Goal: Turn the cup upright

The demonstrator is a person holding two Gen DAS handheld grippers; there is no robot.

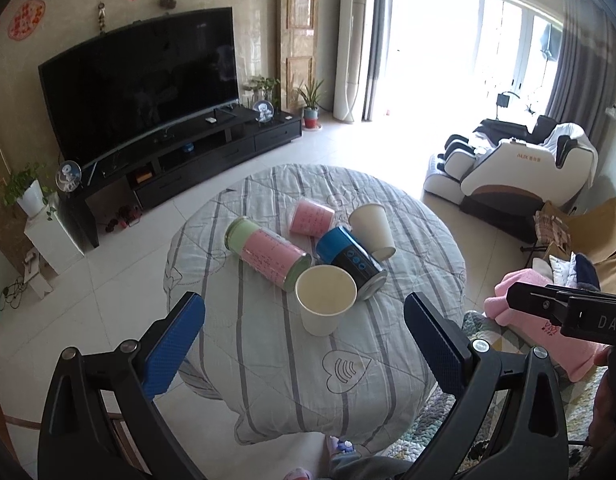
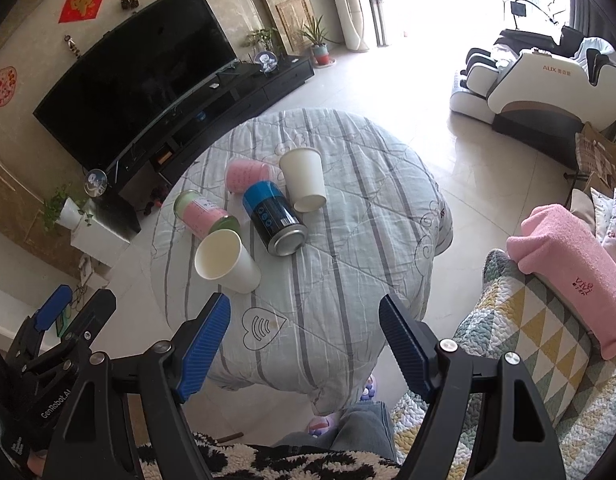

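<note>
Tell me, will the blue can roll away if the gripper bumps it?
Probably a little. The blue can lies on its round side, so a sideways nudge could roll it. The quilted cloth looks soft and would likely slow it. A white paper cup sits close beside it and might stop it or get knocked.

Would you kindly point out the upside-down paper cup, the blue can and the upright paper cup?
upside-down cup (image 2: 304, 180): right wrist view, side wall.
blue can (image 2: 274, 216): right wrist view, label.
upright cup (image 1: 322, 314): left wrist view, outer wall.

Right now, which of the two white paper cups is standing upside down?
The far white cup, beside the blue can, stands mouth-down with its narrow base up. The near white cup stands upright with its mouth open.
</note>
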